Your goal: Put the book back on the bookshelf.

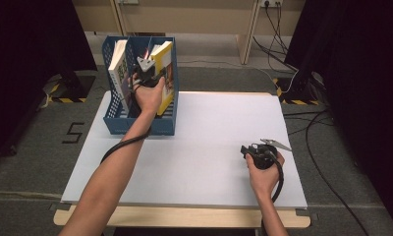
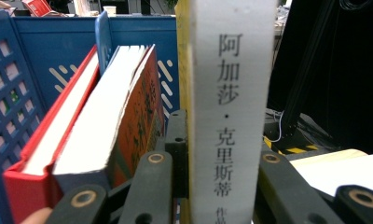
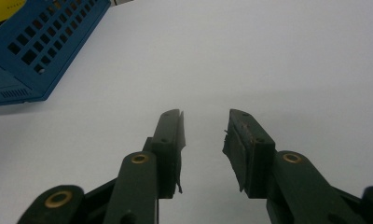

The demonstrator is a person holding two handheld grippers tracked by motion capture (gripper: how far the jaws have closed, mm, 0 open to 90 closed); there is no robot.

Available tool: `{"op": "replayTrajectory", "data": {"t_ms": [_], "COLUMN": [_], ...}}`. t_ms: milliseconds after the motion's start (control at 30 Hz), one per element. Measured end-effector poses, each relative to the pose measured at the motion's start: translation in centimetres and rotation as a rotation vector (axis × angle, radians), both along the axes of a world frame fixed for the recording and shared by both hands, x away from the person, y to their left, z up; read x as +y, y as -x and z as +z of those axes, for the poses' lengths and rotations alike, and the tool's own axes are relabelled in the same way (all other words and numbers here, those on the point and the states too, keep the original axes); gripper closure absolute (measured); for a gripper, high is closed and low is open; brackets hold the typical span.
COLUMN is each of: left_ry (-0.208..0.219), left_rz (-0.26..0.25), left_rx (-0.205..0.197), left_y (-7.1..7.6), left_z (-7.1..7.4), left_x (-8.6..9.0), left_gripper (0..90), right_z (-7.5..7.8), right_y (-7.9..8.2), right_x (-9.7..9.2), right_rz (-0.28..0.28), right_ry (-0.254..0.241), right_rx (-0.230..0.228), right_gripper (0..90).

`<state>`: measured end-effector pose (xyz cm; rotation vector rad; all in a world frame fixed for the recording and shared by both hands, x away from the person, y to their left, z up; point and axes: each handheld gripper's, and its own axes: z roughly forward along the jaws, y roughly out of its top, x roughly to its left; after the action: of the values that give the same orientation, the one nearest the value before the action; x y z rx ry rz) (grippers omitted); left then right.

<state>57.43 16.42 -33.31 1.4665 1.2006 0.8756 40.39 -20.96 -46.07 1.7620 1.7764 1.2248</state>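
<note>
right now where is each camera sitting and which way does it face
high view: above the near table edge, looking forward and down on the white table; both forearms enter from below.
left gripper view: rides the left gripper, facing its white-spined book at the blue file rack.
right gripper view: rides the right gripper, facing bare tabletop.
Shared: all views show the rack.

In front of you lies a white rectangular tabletop sheet (image 1: 204,147) on a pale wooden table (image 1: 184,217). On the grey carpet floor (image 1: 32,152) to your left you can read a black marking shaped like a five (image 1: 72,132). Beyond the table you see black cables (image 1: 283,44), yellow-and-black striped tape (image 1: 290,96), and dark curtains (image 1: 361,73) at both sides.
</note>
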Motion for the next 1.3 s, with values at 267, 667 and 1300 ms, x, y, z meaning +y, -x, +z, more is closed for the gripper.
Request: {"op": "replayTrajectory", "data": {"t_ms": [267,667,1300], "left_ry": [-0.005,-0.017,-0.032], "left_rz": [0.009,0.023,0.027], "left_rx": [0.001,-0.002,0.006], "left_y": [-0.5,-1.1,-1.6], "left_z": [-0.6,-1.6,-2.8], "left_x": [-0.3,-1.0,-1.7], "left_gripper": [75.4,75.3,75.1], "right_z": [-0.1,-0.3,-0.6], "right_y": [-0.1,-0.2,-0.1], "right_x": [0.1,0.3,0.6], "right_rz": [0.002,0.013,0.024], "right_ry": [-0.003,0.003,0.000], "right_rx": [0.007,0.003,0.009], "right_gripper": [65.1,65.0,64.9]}}
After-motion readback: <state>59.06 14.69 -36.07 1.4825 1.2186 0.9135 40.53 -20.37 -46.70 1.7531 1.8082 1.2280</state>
